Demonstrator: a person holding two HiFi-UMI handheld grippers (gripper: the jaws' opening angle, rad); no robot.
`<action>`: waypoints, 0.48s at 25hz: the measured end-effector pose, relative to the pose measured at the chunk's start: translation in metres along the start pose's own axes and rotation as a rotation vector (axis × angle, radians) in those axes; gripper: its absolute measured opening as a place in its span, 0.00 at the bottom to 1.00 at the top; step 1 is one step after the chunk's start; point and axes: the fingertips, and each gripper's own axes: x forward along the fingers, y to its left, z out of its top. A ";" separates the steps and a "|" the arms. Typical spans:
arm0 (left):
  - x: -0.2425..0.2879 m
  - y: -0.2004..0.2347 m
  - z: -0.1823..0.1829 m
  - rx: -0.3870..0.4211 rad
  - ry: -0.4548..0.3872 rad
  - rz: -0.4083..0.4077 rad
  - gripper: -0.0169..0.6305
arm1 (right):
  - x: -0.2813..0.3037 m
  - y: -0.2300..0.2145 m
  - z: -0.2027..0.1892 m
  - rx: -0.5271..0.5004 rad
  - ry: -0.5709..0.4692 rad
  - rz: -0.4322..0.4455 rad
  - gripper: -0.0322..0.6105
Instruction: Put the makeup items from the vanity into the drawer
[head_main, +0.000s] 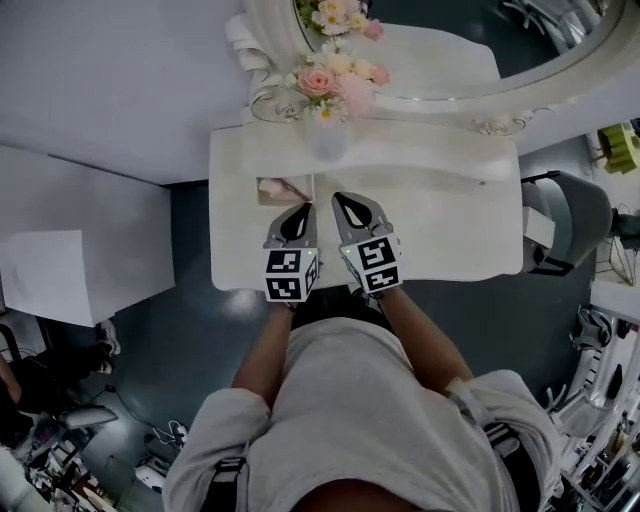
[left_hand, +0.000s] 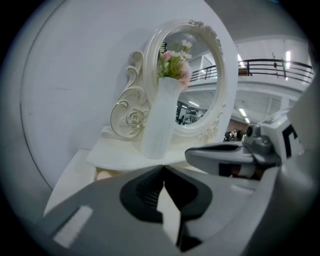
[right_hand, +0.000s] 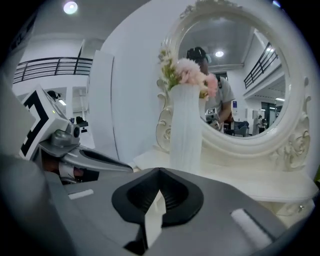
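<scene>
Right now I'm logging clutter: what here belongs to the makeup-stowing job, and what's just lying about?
Job: open drawer holding a pinkish item; vanity top; left gripper, right gripper, both shut, empty.
Lying about: vase of pink flowers; oval mirror.

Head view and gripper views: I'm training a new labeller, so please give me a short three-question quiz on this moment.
1. True or false: the left gripper holds a makeup item.
2. What stands in front of the mirror? A) a vase B) a lamp C) a hairbrush
3. Fill in: the right gripper is ___ and empty.
Key: 1 false, it is shut on nothing; 2 A; 3 shut.
</scene>
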 end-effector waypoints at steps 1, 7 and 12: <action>-0.006 -0.010 0.003 -0.001 -0.023 0.004 0.03 | -0.011 -0.003 0.004 -0.001 -0.023 -0.011 0.05; -0.040 -0.086 0.026 0.055 -0.154 0.004 0.03 | -0.090 -0.024 0.019 0.020 -0.128 -0.061 0.05; -0.067 -0.137 0.026 0.069 -0.174 0.014 0.03 | -0.157 -0.032 0.023 0.026 -0.187 -0.069 0.05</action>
